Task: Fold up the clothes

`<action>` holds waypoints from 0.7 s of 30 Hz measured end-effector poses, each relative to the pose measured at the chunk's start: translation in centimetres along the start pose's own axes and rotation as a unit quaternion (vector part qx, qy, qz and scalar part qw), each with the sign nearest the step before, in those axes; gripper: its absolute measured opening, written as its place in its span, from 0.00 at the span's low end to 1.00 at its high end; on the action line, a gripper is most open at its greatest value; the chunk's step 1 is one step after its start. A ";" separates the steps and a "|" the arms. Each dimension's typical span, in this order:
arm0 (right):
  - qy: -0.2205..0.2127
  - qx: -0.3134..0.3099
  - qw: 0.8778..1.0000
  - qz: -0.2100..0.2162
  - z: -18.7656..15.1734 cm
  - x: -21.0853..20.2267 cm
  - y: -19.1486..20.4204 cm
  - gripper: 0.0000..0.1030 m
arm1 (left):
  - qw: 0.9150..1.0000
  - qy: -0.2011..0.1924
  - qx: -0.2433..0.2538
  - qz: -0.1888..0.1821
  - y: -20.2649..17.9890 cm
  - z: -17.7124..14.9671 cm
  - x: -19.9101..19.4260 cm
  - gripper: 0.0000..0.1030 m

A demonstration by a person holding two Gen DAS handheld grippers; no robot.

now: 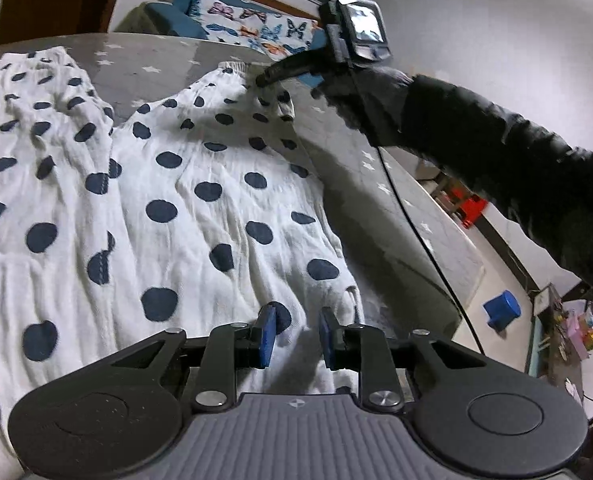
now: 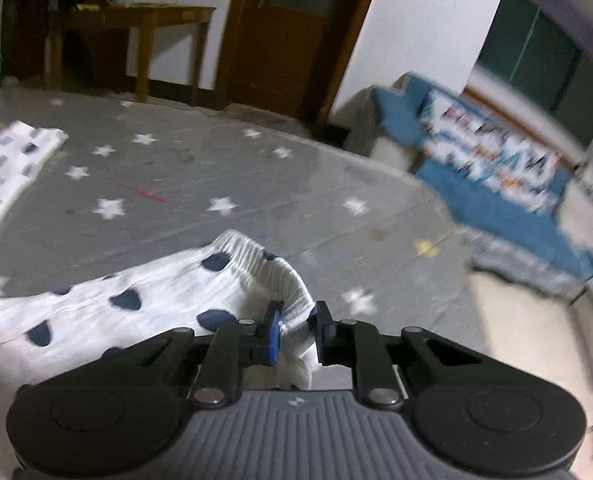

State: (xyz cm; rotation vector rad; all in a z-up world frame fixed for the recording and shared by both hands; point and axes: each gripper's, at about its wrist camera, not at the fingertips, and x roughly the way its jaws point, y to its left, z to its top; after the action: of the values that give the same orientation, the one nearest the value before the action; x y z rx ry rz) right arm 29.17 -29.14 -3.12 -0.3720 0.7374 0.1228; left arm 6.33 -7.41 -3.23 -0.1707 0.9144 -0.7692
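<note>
Polka-dot trousers [image 1: 168, 200] lie spread on the starred bench [image 1: 356, 152]. Right tongs [image 2: 298, 326] clench the elastic cuff [image 2: 252, 256]; left tongs [image 1: 296, 330] pinch the near edge. Lift both evenly, keeping cloth taut.

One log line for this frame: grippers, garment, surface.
left gripper: shut on garment hem | right gripper: shut on cuff | garment: spread on table, unfolded
</note>
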 end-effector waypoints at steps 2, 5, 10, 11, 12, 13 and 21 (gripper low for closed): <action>0.004 -0.003 1.000 -0.007 0.0 0.5 -0.1 0.16 | 1.000 -0.001 0.000 -0.007 0.0 0.0 0.2 0.24; 0.014 -0.003 1.000 -0.014 -0.2 1.3 -0.2 0.27 | 1.000 -0.003 -0.002 -0.015 0.0 -0.1 0.3 0.24; -0.006 0.023 1.000 -0.009 -0.4 -0.2 -1.0 0.36 | 1.000 -0.009 -0.007 -0.012 0.1 0.1 -0.3 0.27; -0.010 0.025 1.000 -0.004 -0.4 -0.9 -1.1 0.36 | 1.000 -0.012 -0.007 -0.012 0.1 0.1 -0.6 0.27; -0.014 0.026 1.000 0.003 -0.5 -1.7 -1.1 0.37 | 1.000 -0.016 -0.007 -0.012 0.1 0.1 -0.8 0.27; -0.018 0.026 0.999 0.014 -0.6 -2.5 -1.0 0.37 | 1.000 -0.020 -0.007 -0.011 0.0 0.2 -1.1 0.27; -0.015 0.015 0.989 0.146 -5.0 -9.2 2.4 0.37 | 0.998 -0.065 -0.005 0.026 0.5 0.2 -4.9 0.29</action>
State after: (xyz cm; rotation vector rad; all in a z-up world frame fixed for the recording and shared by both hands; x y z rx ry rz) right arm 18.63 -28.58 -0.94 -0.2310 0.7595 0.3926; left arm 4.91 -3.85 -0.14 -0.2034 0.7959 -0.6970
